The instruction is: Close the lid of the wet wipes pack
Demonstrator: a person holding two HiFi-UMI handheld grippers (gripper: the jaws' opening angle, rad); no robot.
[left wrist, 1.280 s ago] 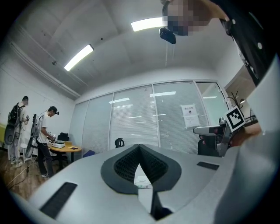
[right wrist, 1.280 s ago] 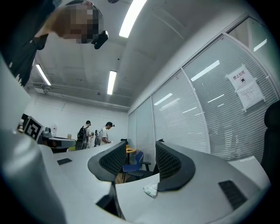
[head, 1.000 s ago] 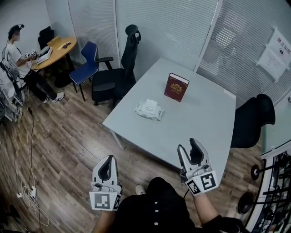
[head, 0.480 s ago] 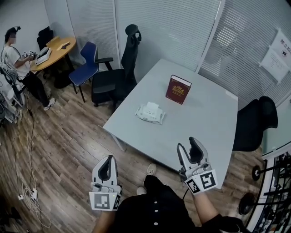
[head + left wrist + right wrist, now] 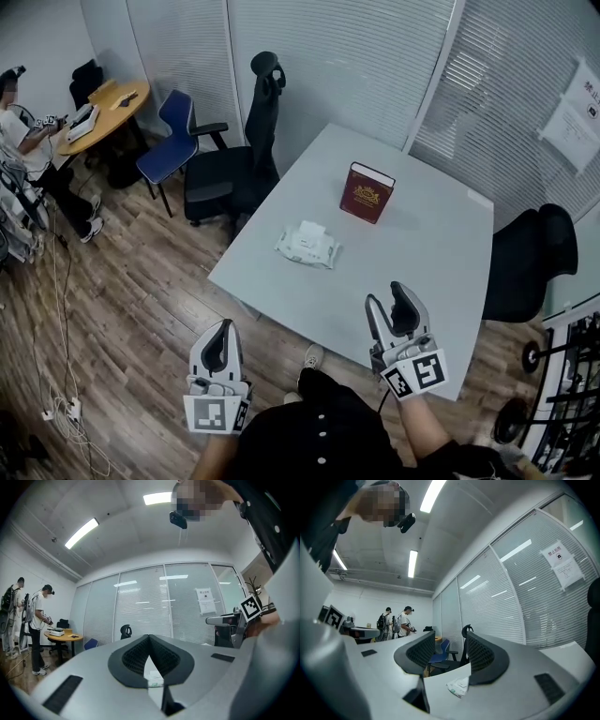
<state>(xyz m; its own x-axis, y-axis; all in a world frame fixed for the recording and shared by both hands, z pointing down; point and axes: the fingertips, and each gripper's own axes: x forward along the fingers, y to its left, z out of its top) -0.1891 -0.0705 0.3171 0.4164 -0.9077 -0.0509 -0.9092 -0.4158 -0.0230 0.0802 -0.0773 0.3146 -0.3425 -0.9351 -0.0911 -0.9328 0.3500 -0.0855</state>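
Low in the head view, both hand-held tools point up the frame and lie about level. The grey-and-black left gripper [image 5: 223,330], at lower left, has its fingers [image 5: 133,657] closed tip to tip, with nothing pinched between them. The grey-and-black right gripper [image 5: 388,302], at lower right of centre, has its fingers [image 5: 487,657] well apart and empty. The left forearm [image 5: 214,457] and right forearm [image 5: 427,433] run off the bottom edge. The hands seem hidden behind the marker cubes.

On the table [image 5: 422,262], the wipes pack [image 5: 307,244] lies toward the left edge, the book [image 5: 367,192] behind it. My right gripper [image 5: 394,305] is at the table's near edge, my left gripper [image 5: 222,337] left of the table.
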